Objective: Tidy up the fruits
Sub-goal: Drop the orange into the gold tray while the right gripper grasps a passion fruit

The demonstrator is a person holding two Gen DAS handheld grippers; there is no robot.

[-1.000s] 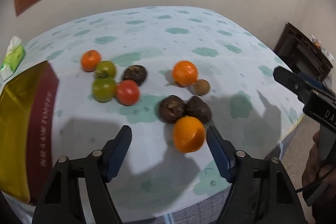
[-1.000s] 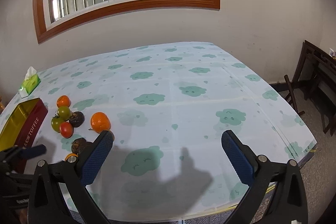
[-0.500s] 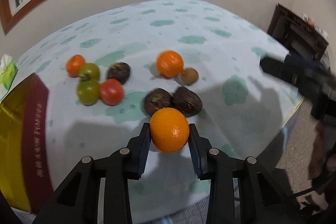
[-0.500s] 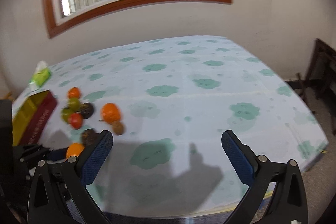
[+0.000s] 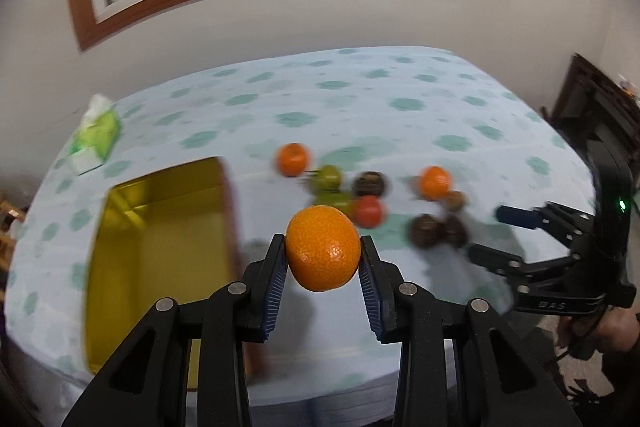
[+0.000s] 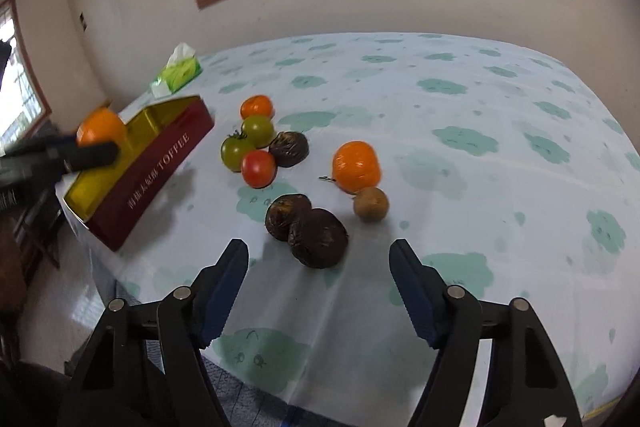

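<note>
Orange [image 5: 323, 254]: clamped in left jaws, over box [image 5: 160, 247].
Right jaws: half-open, closing, empty.
Risk: round peel, could slip.

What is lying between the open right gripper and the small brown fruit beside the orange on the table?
In the right wrist view, two dark wrinkled fruits lie between the right gripper and the small brown fruit.

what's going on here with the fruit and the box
A person is sorting fruit with two hand-held grippers. The left hand-held gripper is shut on an orange, held above the table near the open box. The right hand-held gripper is open, its jaws just narrowed with nothing between them, pointing at two dark fruits.
</note>
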